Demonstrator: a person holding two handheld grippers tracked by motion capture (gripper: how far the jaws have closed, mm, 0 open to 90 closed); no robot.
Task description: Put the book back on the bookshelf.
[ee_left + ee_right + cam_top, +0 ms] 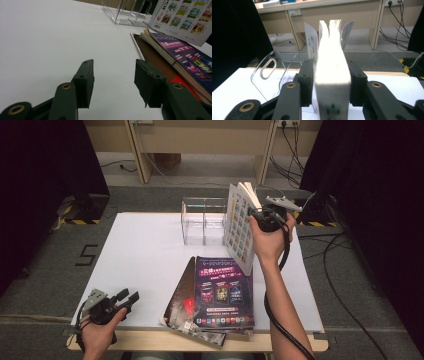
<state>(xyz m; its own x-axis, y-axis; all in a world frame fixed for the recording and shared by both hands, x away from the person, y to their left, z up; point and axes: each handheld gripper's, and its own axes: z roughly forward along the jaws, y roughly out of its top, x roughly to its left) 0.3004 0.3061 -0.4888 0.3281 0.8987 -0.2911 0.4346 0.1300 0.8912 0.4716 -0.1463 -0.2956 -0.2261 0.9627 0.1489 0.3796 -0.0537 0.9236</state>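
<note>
My left tool [128, 298] rests at the near left corner of the white worktop [145, 250], held in my left hand [100, 330]. Its jaws stand apart with nothing between them; in the left gripper view the left tool [113, 75] frames bare worktop [50, 45] only

Near the front edge, right of centre, lies a stack of magazines [215, 300]. The top one has a dark purple cover and lies flat; a darker one underneath juts out to the left. In the left gripper view the stack of magazines [180, 55] sits just to the right of the jaws, apart from them

Farther back, my right hand [270, 237] holds the right tool [255, 214] above the worktop, right of centre. A white book [239, 227] stands upright on its lower edge, its cover a grid of small coloured pictures, its pages fanning at the top. In the right gripper view the right tool [332, 80] brackets the white book [332, 75] at its spine edge, one pad at each side. Whether the pads press on the covers or stand just clear I cannot tell

Just behind and left of the book stands a clear acrylic file holder [204, 220] with upright dividers, its compartments unfilled. The clear acrylic file holder [274, 72] appears at the left of the book in the right gripper view
</note>
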